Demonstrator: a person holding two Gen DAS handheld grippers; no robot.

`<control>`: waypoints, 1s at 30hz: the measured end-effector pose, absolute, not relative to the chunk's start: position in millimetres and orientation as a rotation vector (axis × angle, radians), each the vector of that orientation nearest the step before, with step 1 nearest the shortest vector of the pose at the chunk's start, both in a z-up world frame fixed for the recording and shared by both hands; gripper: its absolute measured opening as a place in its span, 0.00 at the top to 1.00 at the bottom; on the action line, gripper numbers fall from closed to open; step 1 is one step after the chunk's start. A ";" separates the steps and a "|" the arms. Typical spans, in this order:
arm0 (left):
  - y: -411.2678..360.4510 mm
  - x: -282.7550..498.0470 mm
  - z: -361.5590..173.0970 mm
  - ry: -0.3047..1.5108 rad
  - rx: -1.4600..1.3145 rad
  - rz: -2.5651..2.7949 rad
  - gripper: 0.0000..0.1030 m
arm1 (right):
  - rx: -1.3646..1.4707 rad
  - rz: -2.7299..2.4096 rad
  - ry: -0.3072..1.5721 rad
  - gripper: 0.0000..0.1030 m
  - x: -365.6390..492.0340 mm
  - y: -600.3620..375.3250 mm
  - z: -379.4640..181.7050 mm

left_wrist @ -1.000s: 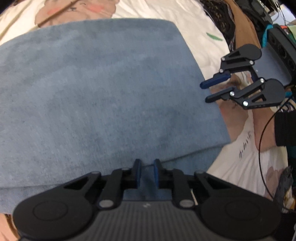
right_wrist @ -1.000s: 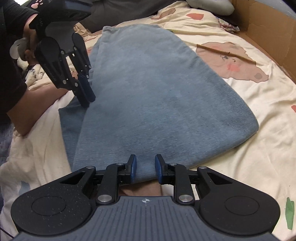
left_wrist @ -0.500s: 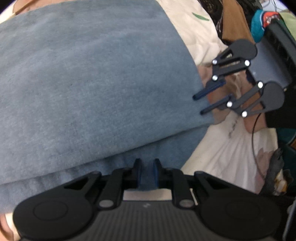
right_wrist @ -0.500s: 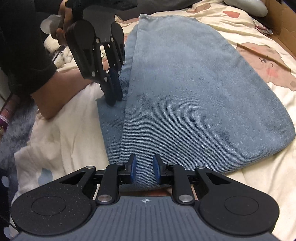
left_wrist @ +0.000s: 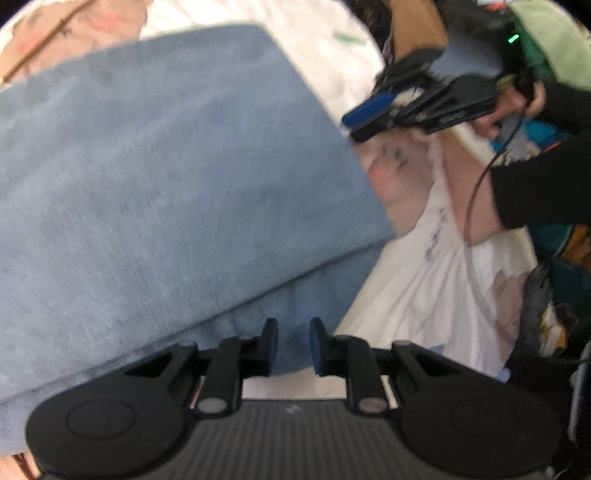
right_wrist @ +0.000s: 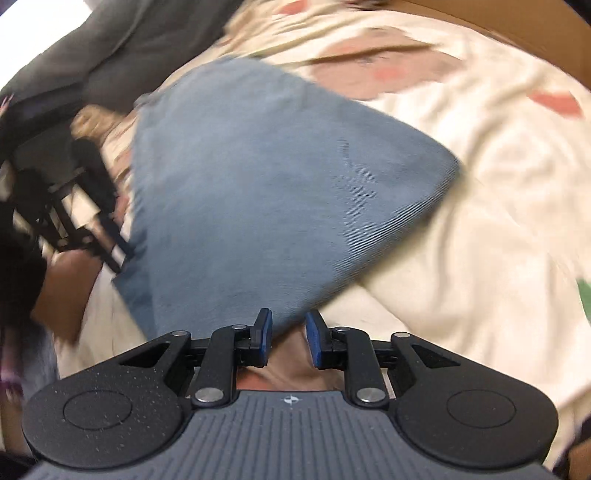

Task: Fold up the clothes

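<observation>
A folded blue denim garment [left_wrist: 177,177] lies on a cream printed bedsheet [left_wrist: 417,291]. My left gripper [left_wrist: 293,343] sits at the garment's near corner. Its jaws are opening, and the lower denim layer shows in the gap without the pads pressing it. In the right wrist view, the left gripper [right_wrist: 120,264] is a dark blur at the garment's [right_wrist: 277,192] left edge. My right gripper [right_wrist: 289,338] stands slightly open at the near tip of the fold, with nothing gripped. From the left wrist view, the right gripper [left_wrist: 351,127] hovers just off the denim's right edge.
A person's bare forearm and black sleeve [left_wrist: 535,195] reach in at the right, trailing a cable. A dark grey cloth [right_wrist: 96,55] lies at the far left of the bed. Brown cardboard [right_wrist: 517,33] borders the far side. Clutter [left_wrist: 546,321] crowds the bed's right edge.
The left jaws have widened and no longer pinch the denim corner, and that gripper has lifted. The right gripper has rolled and swung sideways, away from the denim's edge. Both views are now blurred.
</observation>
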State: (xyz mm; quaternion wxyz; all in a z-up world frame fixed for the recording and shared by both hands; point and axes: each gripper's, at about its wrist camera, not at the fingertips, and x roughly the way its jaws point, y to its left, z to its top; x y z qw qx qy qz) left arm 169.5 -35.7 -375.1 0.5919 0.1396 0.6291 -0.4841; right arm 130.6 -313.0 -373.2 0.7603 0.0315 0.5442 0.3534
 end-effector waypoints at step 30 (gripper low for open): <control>2.0 227.5 -372.3 1.380 0.188 -0.724 0.81 | 1.035 0.598 1.293 0.63 146.8 -352.8 -459.6</control>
